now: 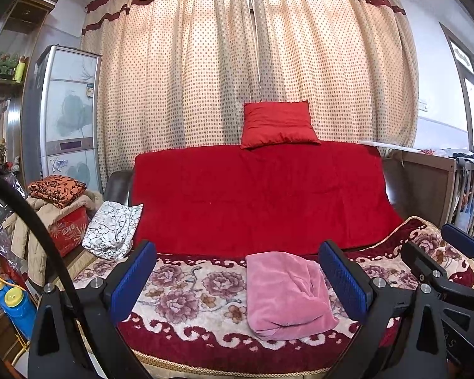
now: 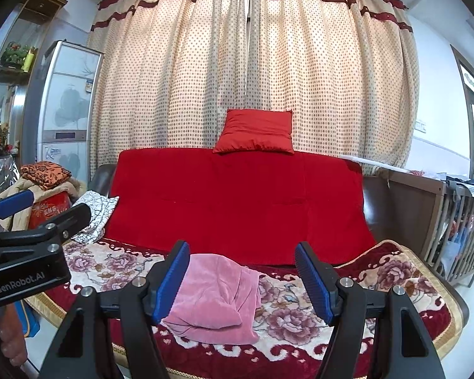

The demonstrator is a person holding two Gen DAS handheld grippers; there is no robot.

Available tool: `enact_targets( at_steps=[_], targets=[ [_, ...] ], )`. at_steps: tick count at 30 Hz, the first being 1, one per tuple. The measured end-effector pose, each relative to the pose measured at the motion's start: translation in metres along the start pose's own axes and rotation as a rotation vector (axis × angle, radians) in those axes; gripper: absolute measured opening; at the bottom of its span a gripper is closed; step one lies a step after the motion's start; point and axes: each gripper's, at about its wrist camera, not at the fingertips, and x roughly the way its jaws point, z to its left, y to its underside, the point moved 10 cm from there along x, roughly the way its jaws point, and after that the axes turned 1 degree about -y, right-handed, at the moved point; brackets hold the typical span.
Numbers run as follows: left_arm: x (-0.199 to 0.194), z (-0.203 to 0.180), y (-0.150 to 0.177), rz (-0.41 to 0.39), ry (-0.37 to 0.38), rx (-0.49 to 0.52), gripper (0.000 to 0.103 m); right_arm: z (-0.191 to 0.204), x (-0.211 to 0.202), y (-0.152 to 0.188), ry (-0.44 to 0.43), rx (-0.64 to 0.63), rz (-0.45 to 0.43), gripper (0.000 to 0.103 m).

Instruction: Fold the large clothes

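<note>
**Spotter:** Any writing you can read from there?

**Me:** Only one clear mark. On the body of my left tool [image 2: 41, 211], seen from the right wrist camera, it says "GenRobot.AI". The red box [image 1: 69, 230] left of the sofa has pale lettering, but I can't make it out.

**Spotter:** Where is the garment?

**Me:** The pink garment [image 1: 284, 297] lies bundled on the flowered blanket [image 1: 186, 287] covering the sofa seat, near its front edge, in front of the red throw [image 1: 262, 195] on the sofa back. A red cushion [image 1: 278, 124] sits on top of the sofa back.

**Spotter:** And your tools?

**Me:** Both stand wide open and hold nothing. The left tool [image 1: 246, 278] hangs before the sofa with the garment between its fingers towards the right one, not touched. The right tool [image 2: 241, 279] has the garment by its left finger [image 2: 170, 281], which covers part of it.
</note>
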Motion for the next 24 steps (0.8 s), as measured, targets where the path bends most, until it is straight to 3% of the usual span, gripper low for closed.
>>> enact_targets(
  at_steps=[24],
  targets=[
    [-0.0072, 0.0015, -0.0006, -0.009, 0.001, -0.008, 0.102, -0.0038, -0.0030, -0.0035, -0.015, -0.015, -0.009, 0.073]
  ],
)
